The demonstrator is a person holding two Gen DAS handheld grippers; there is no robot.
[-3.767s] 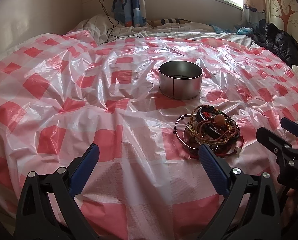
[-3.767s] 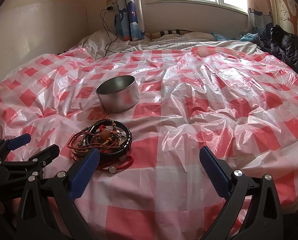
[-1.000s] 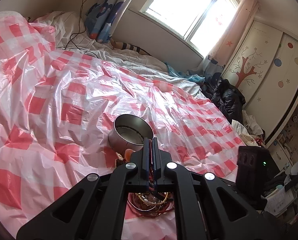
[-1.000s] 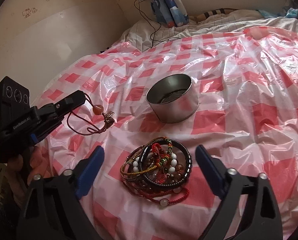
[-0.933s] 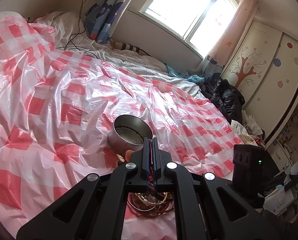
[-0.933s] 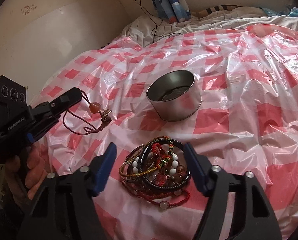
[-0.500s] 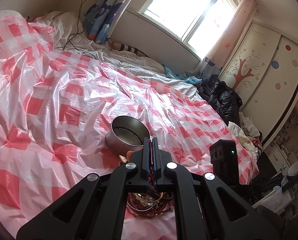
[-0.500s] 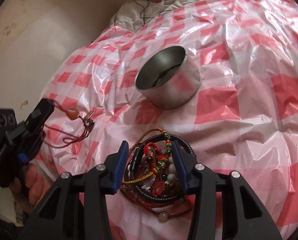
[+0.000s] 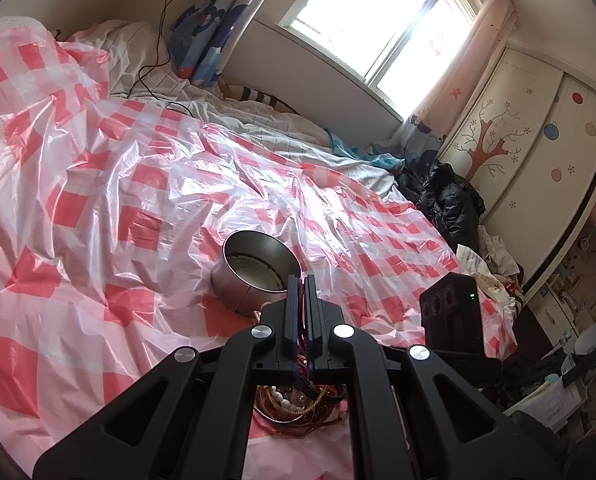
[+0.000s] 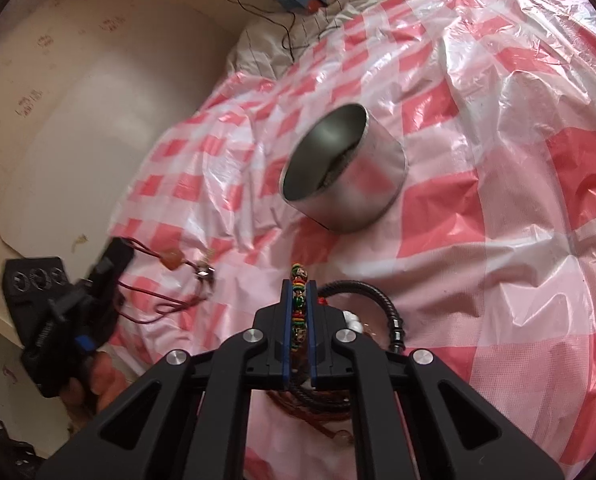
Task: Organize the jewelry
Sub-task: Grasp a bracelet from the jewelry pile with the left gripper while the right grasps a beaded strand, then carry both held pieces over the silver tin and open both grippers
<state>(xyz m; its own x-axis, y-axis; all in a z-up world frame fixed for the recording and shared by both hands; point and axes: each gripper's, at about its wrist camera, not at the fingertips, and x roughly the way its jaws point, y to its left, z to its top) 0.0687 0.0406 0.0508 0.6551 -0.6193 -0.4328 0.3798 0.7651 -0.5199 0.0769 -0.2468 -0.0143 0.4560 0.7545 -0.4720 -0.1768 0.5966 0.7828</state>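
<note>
Left to right in the right wrist view: left claw (image 10: 116, 252) at the far left, raised over the edge of the bed, pinched shut on a red cord bracelet (image 10: 166, 294) with an orange bead, its loops trailing down toward the red-and-white checked plastic sheet (image 10: 498, 240). A hand (image 10: 98, 380) partly visible under that tool. Further right, near centre, right claw (image 10: 299, 292) closed to a narrow gap around a multicoloured beaded bracelet (image 10: 298, 300), red, green and yellow beads showing between the blue pads and sticking out past the tips. Just beneath and right of it, the jewelry pile (image 10: 378, 320) on the sheet: a black segmented bangle curving out to the right, white beads, red cords below. Beyond the pile, a round metal tin (image 10: 362, 184), open-topped, something dark at its bottom, too blurred to name.

In the left wrist view: checked plastic sheet (image 9: 98, 208) across the bed, metal tin (image 9: 254, 276) standing upright near centre, just beyond the left claw (image 9: 302, 284), whose two blue-edged fingers sit nearly together with a thin red cord caught between them lower down. Under the tool, the jewelry pile (image 9: 298, 404): gold-toned rings, white beads, red threads. Right of that, the black body of the right tool (image 9: 452, 320) with a small green light. Farther right, a wardrobe (image 9: 538, 140) with a tree motif.
</note>
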